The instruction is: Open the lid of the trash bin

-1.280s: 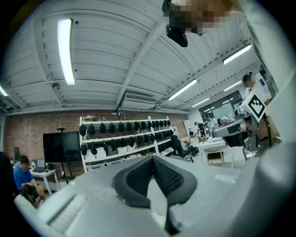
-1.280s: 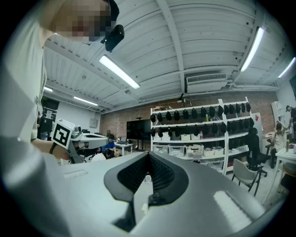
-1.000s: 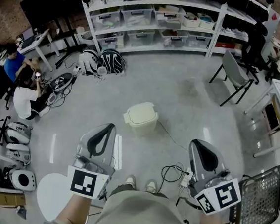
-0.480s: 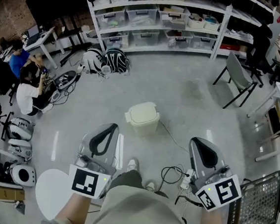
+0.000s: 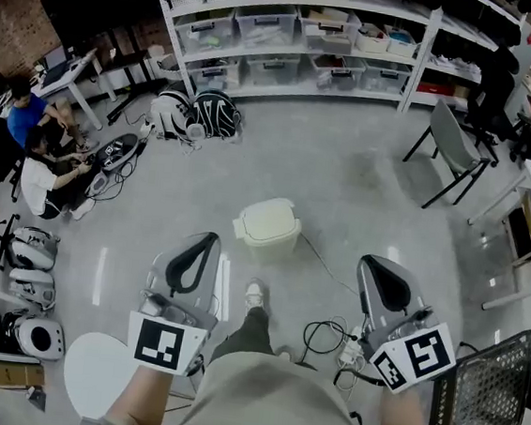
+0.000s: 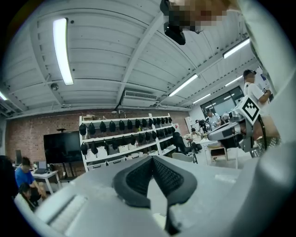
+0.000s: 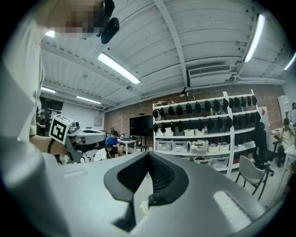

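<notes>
stepped forward, trash bin (image 5: 270, 243) nearer now, lid (image 5: 269, 219) still shut | left gripper (image 5: 210, 240), right gripper (image 5: 366, 262) both pinched closed, empty

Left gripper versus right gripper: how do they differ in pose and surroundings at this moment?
The left gripper shows its marker cube squarely to the head view. The right gripper has its cube turned at an angle. The left gripper hangs over plain grey floor, the right gripper beside a tangle of cables. Shared: both are shut with nothing between the jaws, and both are short of the trash bin, whose lid is down.
</notes>
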`<state>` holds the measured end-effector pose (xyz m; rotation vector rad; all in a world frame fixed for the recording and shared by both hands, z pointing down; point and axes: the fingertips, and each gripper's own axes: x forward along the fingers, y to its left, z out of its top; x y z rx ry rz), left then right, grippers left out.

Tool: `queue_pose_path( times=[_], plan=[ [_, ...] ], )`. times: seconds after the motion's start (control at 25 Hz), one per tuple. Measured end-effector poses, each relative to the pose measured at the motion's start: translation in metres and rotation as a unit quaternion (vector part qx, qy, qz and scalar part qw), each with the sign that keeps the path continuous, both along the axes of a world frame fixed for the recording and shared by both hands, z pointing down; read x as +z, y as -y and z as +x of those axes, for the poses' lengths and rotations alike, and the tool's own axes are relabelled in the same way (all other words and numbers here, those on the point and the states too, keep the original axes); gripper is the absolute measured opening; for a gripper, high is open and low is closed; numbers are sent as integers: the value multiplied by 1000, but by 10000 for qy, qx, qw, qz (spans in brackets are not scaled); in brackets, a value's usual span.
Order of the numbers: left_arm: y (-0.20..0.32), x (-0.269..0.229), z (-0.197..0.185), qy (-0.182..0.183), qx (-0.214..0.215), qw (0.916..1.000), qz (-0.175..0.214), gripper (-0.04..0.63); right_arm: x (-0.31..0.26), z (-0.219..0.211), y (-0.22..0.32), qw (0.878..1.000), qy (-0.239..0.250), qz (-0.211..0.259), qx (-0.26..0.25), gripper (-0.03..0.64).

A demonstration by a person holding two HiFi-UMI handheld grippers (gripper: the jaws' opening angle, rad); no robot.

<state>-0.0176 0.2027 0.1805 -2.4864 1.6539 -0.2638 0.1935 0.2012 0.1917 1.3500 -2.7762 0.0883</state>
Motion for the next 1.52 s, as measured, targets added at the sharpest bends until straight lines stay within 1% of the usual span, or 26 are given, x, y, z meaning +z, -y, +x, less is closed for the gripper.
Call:
queue_pose_path(
  times=[0.16,0.36,0.6,0.72,0.96,1.16,1.32,1.4,1.52],
  plan=[
    [37,9,-7,-27,-3,10000,-65,2,12,-11,36,9999,-83,-130,-65,3],
    [92,26,-27,-36,-28,9996,-282,2,26,-32,91,9993,-179,-318,-104,3],
    [174,42,-65,-90,-27,9984,-552,2,36,-73,174,9979,-304,-556,-100,3],
    [217,51,-87,-60,25,9978,-665,2,46,-93,217,9968,-389,-696,-66,3],
    [288,83,-121,-64,157,9947,-1011,2,78,-124,294,9930,-560,-1034,70,3],
    [326,115,-147,-86,135,9913,-1306,2,112,-134,339,9886,-649,-1342,218,3],
    [345,140,-157,-6,159,9889,-1479,2,148,-135,361,9824,-750,-1691,242,3],
    [354,152,-160,-67,112,9865,-1630,2,168,-135,371,9787,-822,-1864,240,3],
    [367,180,-168,75,151,9842,-1762,2,202,-135,386,9725,-929,-2126,200,3]
  ],
)
